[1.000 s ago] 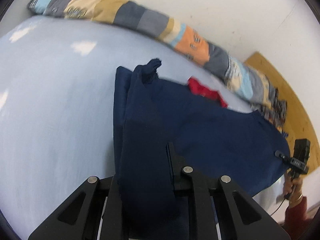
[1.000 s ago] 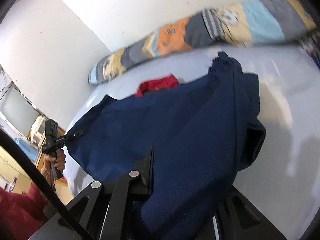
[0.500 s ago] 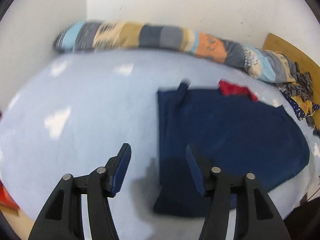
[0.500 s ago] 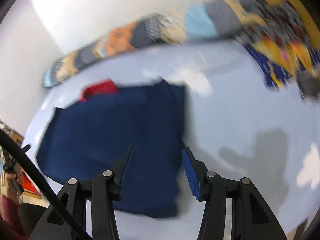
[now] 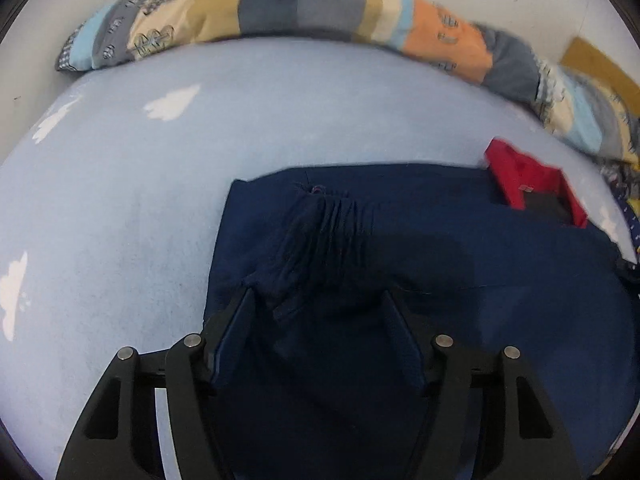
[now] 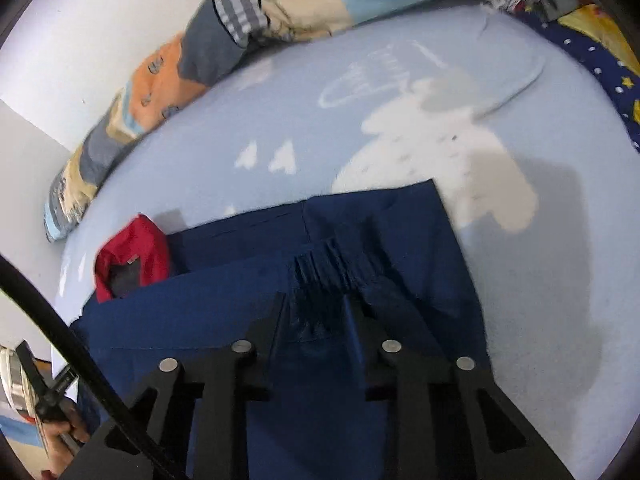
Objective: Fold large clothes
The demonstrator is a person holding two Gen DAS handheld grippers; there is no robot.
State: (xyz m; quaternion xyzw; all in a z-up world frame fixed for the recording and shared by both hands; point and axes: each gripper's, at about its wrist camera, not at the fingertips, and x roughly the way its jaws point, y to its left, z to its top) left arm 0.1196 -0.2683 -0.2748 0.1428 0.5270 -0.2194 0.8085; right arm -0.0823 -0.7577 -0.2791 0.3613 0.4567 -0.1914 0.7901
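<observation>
while the left hand-held gripper [image 5: 320,300] gapes over the navy sweater [image 5: 460,280] on the bed [image 5: 120,200], the right hand-held gripper [image 6: 316,308], narrowed around its ribbed cuff [image 6: 328,268], should pinch it fully before lifting.

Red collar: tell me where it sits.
In both wrist views the red collar sits at the navy garment's far edge, nearest the patchwork bolster.

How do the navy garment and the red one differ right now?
The navy garment is large and spread wide; the red garment is small, partly tucked under it. The navy one lies between both grippers' fingers; the red one is untouched. Both lie on the blue sheet.
</observation>
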